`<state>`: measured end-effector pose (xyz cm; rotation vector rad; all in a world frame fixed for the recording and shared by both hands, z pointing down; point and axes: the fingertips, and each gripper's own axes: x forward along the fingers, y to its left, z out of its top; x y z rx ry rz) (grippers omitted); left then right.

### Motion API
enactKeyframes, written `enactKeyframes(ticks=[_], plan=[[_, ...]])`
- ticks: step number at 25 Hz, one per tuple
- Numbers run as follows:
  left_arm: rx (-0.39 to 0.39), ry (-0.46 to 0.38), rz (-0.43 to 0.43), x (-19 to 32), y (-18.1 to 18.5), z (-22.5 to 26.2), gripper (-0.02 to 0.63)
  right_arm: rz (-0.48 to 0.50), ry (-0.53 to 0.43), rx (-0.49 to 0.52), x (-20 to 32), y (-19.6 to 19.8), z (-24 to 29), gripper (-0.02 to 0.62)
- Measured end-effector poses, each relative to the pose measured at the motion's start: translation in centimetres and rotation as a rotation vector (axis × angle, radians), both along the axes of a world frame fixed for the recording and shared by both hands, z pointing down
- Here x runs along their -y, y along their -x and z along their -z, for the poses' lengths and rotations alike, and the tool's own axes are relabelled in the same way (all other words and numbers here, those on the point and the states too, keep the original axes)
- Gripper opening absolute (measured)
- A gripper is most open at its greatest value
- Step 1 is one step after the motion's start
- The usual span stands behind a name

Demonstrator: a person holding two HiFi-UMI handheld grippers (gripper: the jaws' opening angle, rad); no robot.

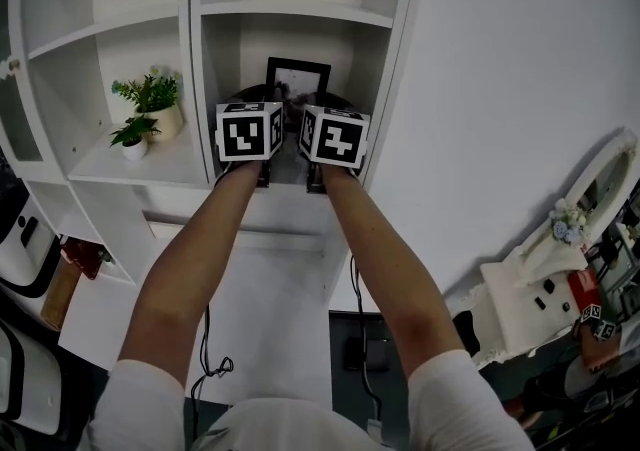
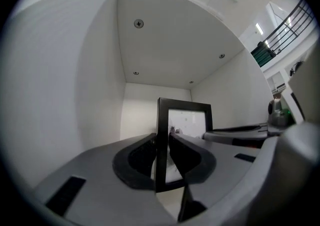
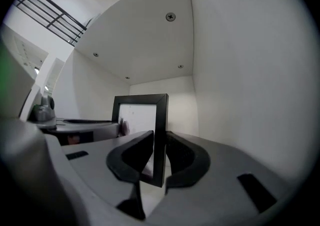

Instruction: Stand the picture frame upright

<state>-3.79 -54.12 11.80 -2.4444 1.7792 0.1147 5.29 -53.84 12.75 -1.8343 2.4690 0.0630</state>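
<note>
The white shelving unit (image 1: 196,39) is split into open compartments, and the tall one right of its middle divider holds the black picture frame (image 1: 297,77). The frame sits towards the back of that compartment and faces outward, with its top edge level and its sides vertical. The compartment to the left holds two pots on its shelf board. The larger pot (image 1: 166,123) is pale and carries a bushy green plant. The smaller white pot (image 1: 134,149) stands just in front of it, near the shelf's front edge, and carries a few green leaves. The cubbies above these two show nothing in them. Both tools reach into the frame's compartment side by side, on the person's bare forearms. The left gripper (image 2: 162,146) has its jaws drawn narrow, and its dark pads press on the frame's left upright bar, one on the front face and one on the back. The right gripper (image 3: 159,146) is just as narrow and pinches the frame's right upright bar the same way. Each gripper view shows the other gripper at the far side of the frame. The frame is upright between them and clear of the compartment's side walls. I cannot tell whether its bottom edge touches the shelf floor.
</note>
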Motion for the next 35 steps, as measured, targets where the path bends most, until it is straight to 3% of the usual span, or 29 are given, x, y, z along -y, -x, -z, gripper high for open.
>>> enactKeyframes(ticks=[11, 16, 25, 35], plan=[[0.017, 0.077, 0.028, 2.5, 0.8, -1.7, 0.089, -0.002, 0.104, -0.015, 2.7, 0.8, -1.4, 0.075], [-0.036, 0.155, 0.012, 3.9, 0.9, -2.9, 0.089, -0.008, 0.163, -0.022, 4.3, 0.6, -2.9, 0.075], [-0.077, 0.203, 0.005, 6.7, 1.1, -3.7, 0.089, 0.0, 0.196, -0.037, 6.6, 0.7, -3.3, 0.077], [-0.033, 0.234, 0.009, 8.3, 0.7, -4.5, 0.089, -0.017, 0.246, -0.036, 8.4, 0.3, -4.5, 0.08]])
